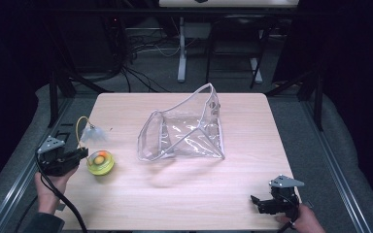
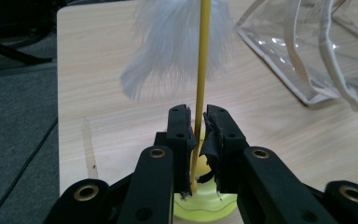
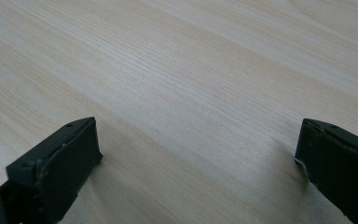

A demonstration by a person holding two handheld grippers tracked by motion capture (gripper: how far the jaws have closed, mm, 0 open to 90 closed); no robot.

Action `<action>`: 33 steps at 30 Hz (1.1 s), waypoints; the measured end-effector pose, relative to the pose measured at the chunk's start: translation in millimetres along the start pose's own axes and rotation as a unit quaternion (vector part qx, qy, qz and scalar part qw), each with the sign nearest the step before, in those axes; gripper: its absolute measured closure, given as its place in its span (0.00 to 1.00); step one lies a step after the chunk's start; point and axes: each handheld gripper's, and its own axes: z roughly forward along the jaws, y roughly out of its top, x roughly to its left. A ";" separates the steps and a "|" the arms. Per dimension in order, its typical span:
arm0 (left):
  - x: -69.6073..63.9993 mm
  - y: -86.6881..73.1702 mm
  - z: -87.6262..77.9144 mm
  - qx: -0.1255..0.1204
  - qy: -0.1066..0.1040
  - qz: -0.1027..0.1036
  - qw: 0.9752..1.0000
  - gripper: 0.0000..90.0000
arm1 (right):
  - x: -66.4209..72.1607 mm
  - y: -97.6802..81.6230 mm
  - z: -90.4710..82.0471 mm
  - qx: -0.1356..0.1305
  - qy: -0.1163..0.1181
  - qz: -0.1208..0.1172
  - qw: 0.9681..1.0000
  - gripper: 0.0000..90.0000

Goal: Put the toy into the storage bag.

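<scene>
Pale wood tabletop (image 1: 184, 194) carried everything, w/ a clear plastic pouch (image 1: 184, 133) standing open near the middle, its pale trim propped up into a tent shape. Well left of it, near the tabletop's left edge, sat a cat-toy: a round yellow-green base (image 1: 100, 162) w/ an orange ball inside, a thin yellow wand (image 2: 200, 88) rising from it & curving over to a white feather tuft (image 1: 93, 134).

Left gripper (image 2: 196, 122) was at that toy, approx. level w/ the base, jaws clenched on the wand just above the base; the left gripper view showed both pads pressing the stem w/ no gap. Right gripper (image 1: 261, 203) rested at the tabletop's near-right corner, well apart from pouch & toy, jaws spread wide over bare wood, grasping nothing.

Risks from here, as I'd judge them: the wand's thin & springy, so a lift could let it slide thru the pads or swing the base about, esp. w/ the ball's weight low down. The feather end could snag the pouch's rim if carried that way. The pouch looked light & unbraced, w/ the right gripper too far off to steady it; a nudge could collapse or push it.
</scene>
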 end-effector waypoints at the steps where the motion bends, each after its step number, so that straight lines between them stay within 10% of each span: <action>1: 0.3 0.7 -0.9 -0.002 0.001 0.000 1.000 0.88 | 0.0 0.0 0.0 0.000 0.000 0.000 1.000 0.00; 33: -14.1 20.4 -1.8 0.008 -0.017 0.038 0.999 0.98 | 0.1 0.0 -0.1 0.000 0.000 0.000 1.000 0.00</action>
